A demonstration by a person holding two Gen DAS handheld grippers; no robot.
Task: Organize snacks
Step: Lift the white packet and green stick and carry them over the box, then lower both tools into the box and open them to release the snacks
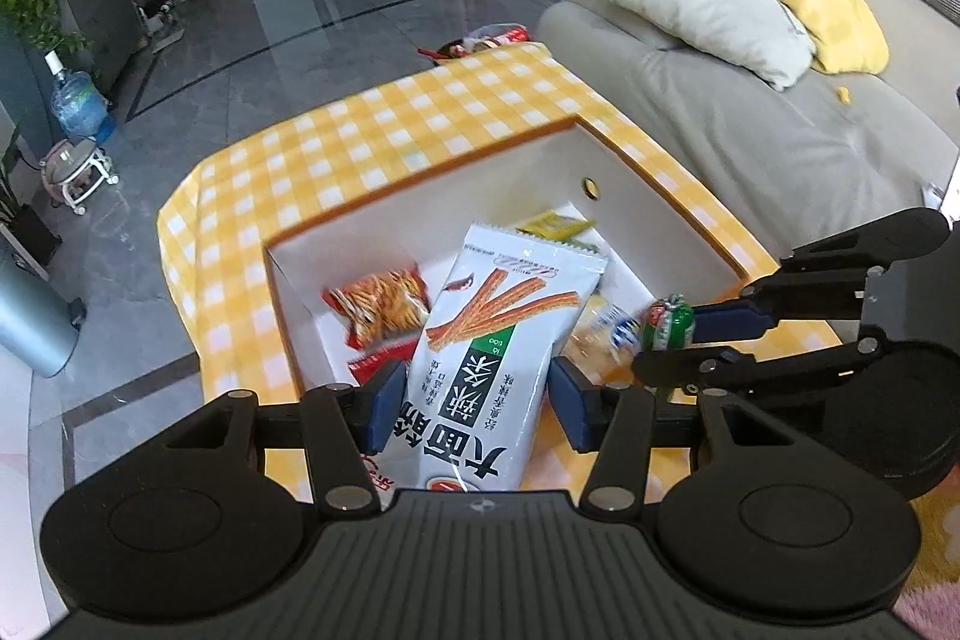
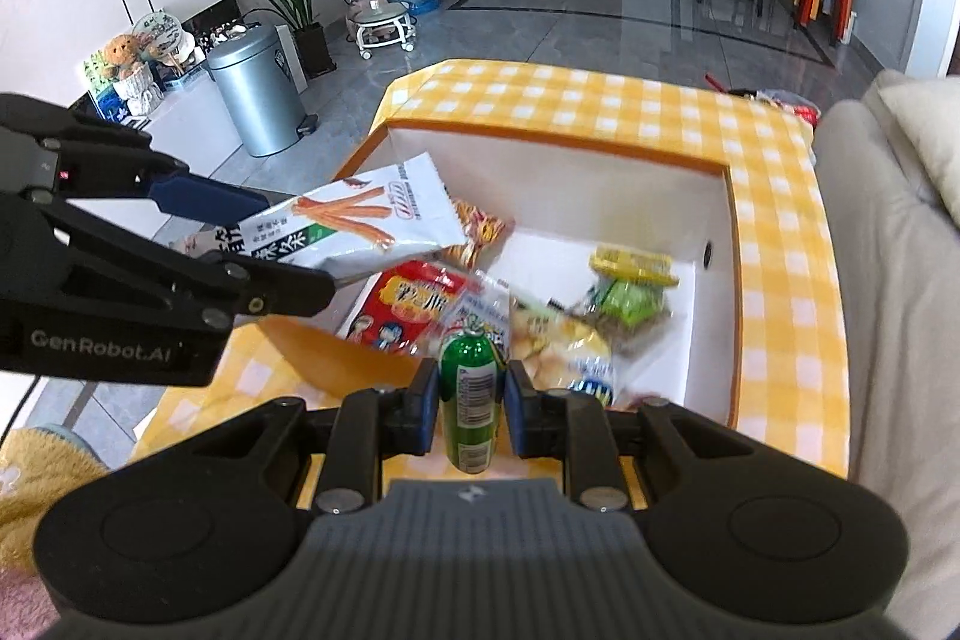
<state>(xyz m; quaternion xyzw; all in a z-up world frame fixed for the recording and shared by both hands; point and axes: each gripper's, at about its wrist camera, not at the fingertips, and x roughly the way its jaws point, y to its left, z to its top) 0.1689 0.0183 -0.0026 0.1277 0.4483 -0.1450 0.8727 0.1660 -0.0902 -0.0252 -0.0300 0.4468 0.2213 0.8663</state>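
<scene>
left claw [image 1: 474,400]: clamps white snack bag [image 1: 498,340] | right claw [image 2: 467,403]: clamps green packet [image 2: 470,400] | above box [image 1: 420,214]

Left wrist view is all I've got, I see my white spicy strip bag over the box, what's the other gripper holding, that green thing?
Observer: The right gripper is shut on a small green sausage-shaped packet, barcode facing the camera.
Operator: What's in the box under it?
Observer: A red snack bag with cartoon figures lies beside a pale cracker bag, largely hidden from your view.
Operator: Anything at the far right corner?
Observer: A yellow-topped bag with green packets lies on the white box floor.
</scene>
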